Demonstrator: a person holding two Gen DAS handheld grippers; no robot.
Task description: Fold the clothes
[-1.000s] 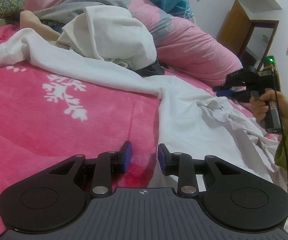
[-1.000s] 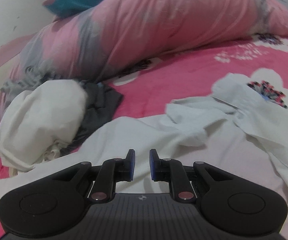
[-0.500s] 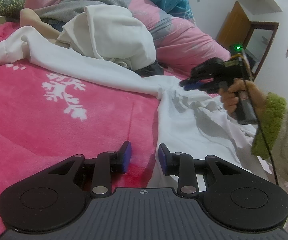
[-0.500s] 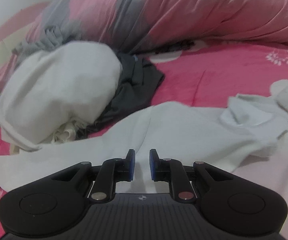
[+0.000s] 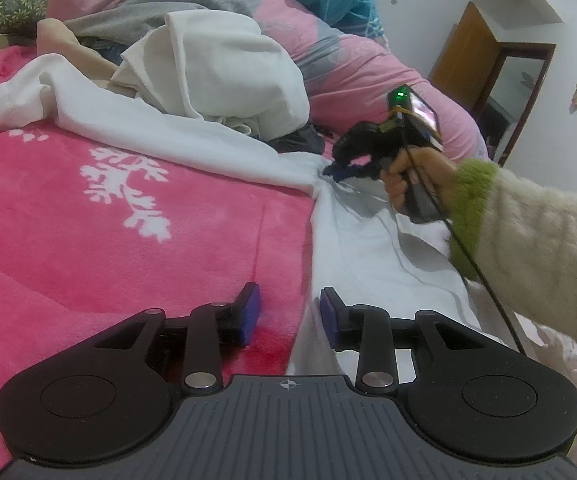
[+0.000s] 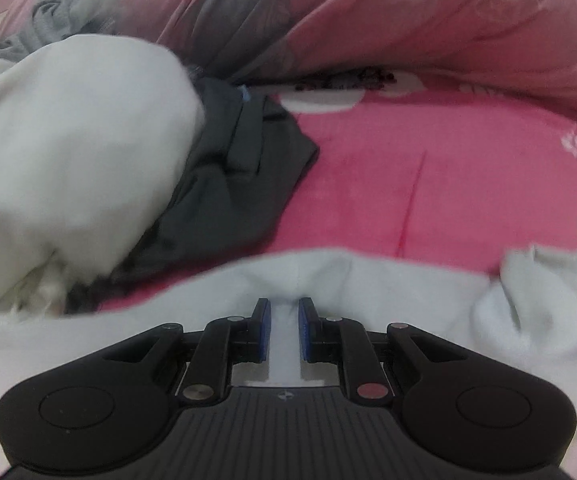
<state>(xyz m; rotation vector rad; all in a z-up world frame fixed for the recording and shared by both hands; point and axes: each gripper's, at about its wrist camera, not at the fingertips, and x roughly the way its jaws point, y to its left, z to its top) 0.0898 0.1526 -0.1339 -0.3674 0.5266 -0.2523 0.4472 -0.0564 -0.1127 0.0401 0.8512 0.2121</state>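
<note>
Pink floral bedding (image 5: 136,240) carries the white garment (image 5: 368,248), spread from a long sleeve at the left to its body at the right; the left claw (image 5: 288,314) is opening, with only the garment's edge between its pads, unpressed; the right claw (image 6: 284,330) is set narrowly apart over the sleeve joint, nothing visibly clamped; cloth should be pinched fully at the seam before the sleeve is folded inward.

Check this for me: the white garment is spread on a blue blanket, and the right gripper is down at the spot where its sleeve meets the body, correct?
Not quite. The blanket under the white garment is pink with a white leaf print, not blue, as the left wrist view shows. The right gripper is indeed down where the sleeve meets the body.
</note>
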